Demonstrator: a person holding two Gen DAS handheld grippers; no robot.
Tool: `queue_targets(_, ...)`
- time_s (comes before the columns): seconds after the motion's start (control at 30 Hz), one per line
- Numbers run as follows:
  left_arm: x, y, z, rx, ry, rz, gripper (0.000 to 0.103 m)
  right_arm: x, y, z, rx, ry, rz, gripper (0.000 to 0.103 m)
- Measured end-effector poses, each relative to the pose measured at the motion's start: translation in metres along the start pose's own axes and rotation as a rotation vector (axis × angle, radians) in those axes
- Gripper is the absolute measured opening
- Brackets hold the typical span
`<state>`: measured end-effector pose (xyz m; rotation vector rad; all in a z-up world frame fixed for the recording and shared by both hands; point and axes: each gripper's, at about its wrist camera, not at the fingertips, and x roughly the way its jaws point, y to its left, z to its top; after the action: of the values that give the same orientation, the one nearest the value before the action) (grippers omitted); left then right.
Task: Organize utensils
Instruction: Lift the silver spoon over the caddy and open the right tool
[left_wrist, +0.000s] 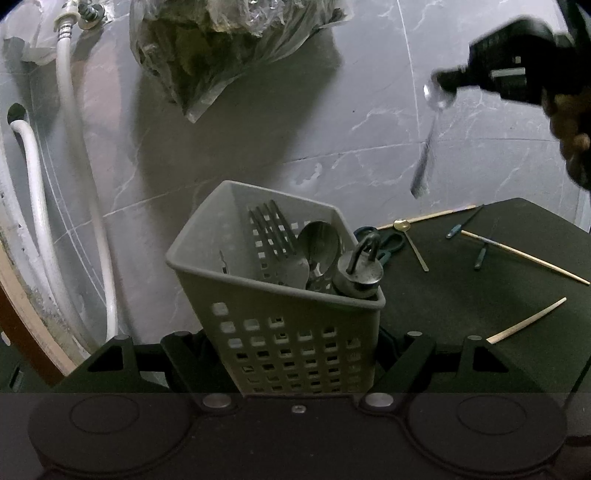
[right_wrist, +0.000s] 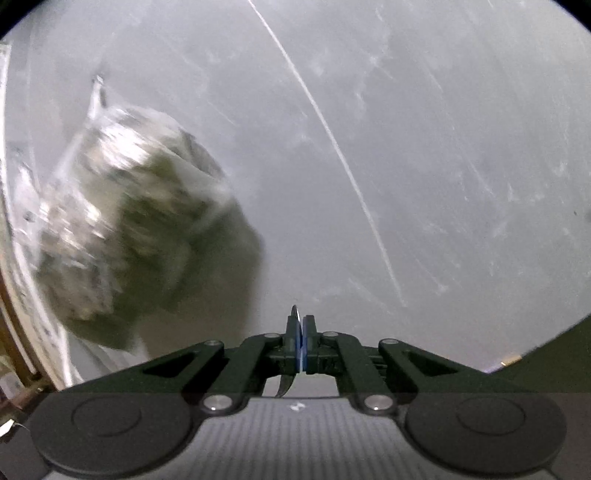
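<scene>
A grey perforated utensil basket (left_wrist: 258, 332) stands tilted between my left gripper's (left_wrist: 295, 341) fingers, which are shut on its sides. Inside it are a fork (left_wrist: 275, 236), a steel spoon (left_wrist: 319, 243) and a padlock (left_wrist: 360, 273). At the upper right my right gripper (left_wrist: 443, 79) hangs in the air above the table, shut on a second steel spoon (left_wrist: 428, 140) by its bowl, handle pointing down. In the right wrist view that gripper (right_wrist: 301, 325) shows its pads pressed on the thin spoon edge (right_wrist: 293, 314).
On the dark table (left_wrist: 480, 295) lie a gold spoon (left_wrist: 406, 236), scissors (left_wrist: 388, 242), loose chopsticks (left_wrist: 524, 256), and two small teal-handled tools (left_wrist: 480, 254). A plastic bag (left_wrist: 221, 48) hangs on the tiled wall; white hoses (left_wrist: 74, 147) run down at the left.
</scene>
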<state>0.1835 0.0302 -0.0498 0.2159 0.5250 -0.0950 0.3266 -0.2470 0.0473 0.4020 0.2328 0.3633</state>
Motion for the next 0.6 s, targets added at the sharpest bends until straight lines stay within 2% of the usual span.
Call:
queue_targets(0.2, 0.000, 0.001, -0.001, 0.004, -0.005, -0.005, 0.080, -0.013, 0.034, 0.007, -0.009, -0.034, 0.093, 0.001)
queue_targets(0.37, 0.000, 0.000, -0.001, 0.003, -0.005, -0.003, 0.080, -0.010, 0.072, -0.004, -0.114, -0.030, 0.153, 0.001)
queue_targets(0.6, 0.000, -0.001, 0.000, 0.004, -0.006, -0.003, 0.080, 0.005, 0.097, -0.027, -0.163, 0.007, 0.161, 0.001)
